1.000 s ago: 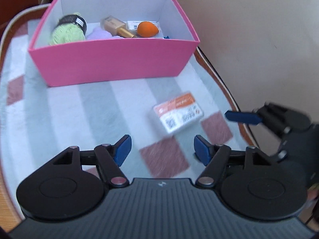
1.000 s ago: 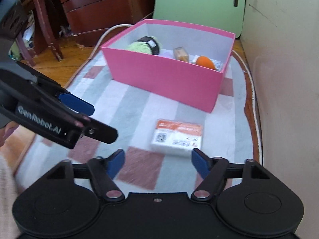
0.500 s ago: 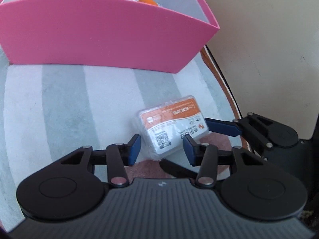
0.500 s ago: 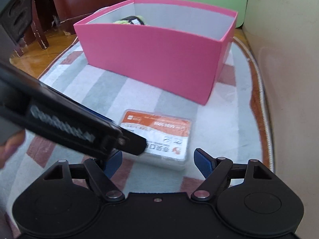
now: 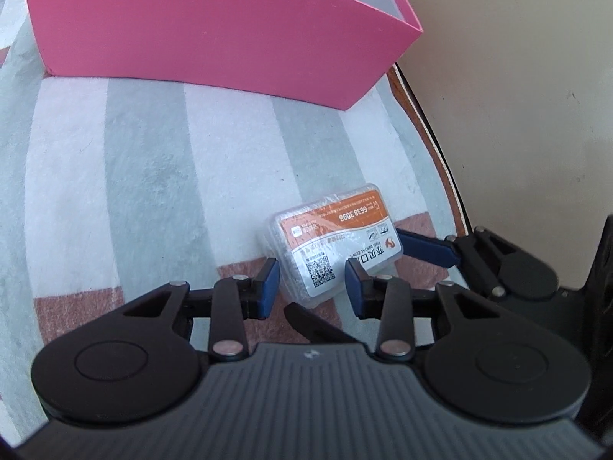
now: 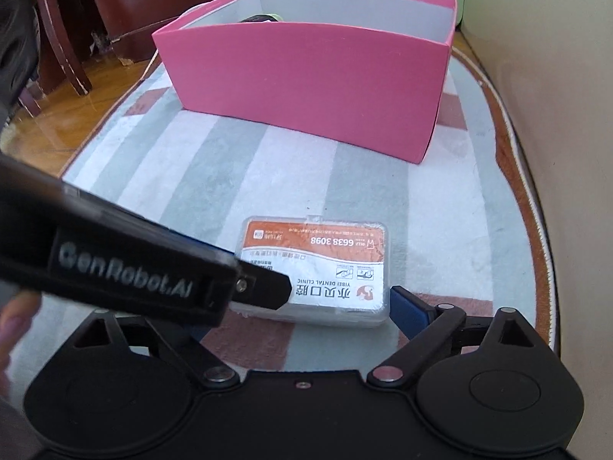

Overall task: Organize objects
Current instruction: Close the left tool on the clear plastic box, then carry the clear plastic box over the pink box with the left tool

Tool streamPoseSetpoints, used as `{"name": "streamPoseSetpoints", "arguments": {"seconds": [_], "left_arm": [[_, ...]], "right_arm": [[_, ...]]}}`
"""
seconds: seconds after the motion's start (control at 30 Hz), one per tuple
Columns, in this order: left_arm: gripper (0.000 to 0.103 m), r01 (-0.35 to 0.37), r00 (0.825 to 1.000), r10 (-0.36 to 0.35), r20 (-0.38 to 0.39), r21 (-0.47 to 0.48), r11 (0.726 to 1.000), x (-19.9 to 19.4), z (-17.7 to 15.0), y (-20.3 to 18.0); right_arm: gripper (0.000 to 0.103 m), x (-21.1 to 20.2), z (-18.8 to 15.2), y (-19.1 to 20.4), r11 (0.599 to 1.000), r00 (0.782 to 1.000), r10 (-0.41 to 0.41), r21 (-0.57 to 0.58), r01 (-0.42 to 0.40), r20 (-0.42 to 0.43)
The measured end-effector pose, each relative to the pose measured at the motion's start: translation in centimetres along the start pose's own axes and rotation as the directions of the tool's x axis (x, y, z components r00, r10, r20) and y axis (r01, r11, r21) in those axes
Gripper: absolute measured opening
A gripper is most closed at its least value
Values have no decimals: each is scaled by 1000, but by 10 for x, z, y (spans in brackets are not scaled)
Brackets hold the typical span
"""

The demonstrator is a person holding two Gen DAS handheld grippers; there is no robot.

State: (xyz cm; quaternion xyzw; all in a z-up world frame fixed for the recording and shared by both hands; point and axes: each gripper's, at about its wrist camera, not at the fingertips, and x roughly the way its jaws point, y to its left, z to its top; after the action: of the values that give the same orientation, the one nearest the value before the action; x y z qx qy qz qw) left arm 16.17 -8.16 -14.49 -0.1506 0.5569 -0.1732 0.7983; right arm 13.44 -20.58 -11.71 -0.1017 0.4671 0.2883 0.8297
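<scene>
The clear plastic case (image 5: 333, 245) with the orange label lies flat on the striped rug (image 5: 153, 176), just in front of the pink box (image 5: 214, 27). A second ago both claws hung well above it; now both have dropped to its level. The left claw (image 5: 311, 287) is closing around the case's near corner, pads not yet pressing. The right claw (image 6: 302, 306) is opening, released, one finger (image 6: 408, 312) at the case's right end. A pickup toward the box looks imminent, probably with both claws crowding the same case.
</scene>
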Motion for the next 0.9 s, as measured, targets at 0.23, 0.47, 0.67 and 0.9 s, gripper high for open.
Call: {"name": "streamPoseSetpoints", "arguments": {"seconds": [0.23,0.47,0.67,0.9], "left_arm": [[37,34,999,-34,9,-33,999,1,0,8],[37,18,999,-19,39,21,1000,-30,-2,-3],[37,42,997,-43,59,13,999,-64,-8,2],[36,67,990,-70,119,27,997,-114,-12,5]], "right_arm": [[93,8,-9,-2,996,999,-44,84,42,12],[93,-14,-9,5,997,1000,-19,78,19,3],[94,-46,-5,23,997,999,42,58,-42,-5],[94,-79,3,47,997,997,72,4,-72,29]]}}
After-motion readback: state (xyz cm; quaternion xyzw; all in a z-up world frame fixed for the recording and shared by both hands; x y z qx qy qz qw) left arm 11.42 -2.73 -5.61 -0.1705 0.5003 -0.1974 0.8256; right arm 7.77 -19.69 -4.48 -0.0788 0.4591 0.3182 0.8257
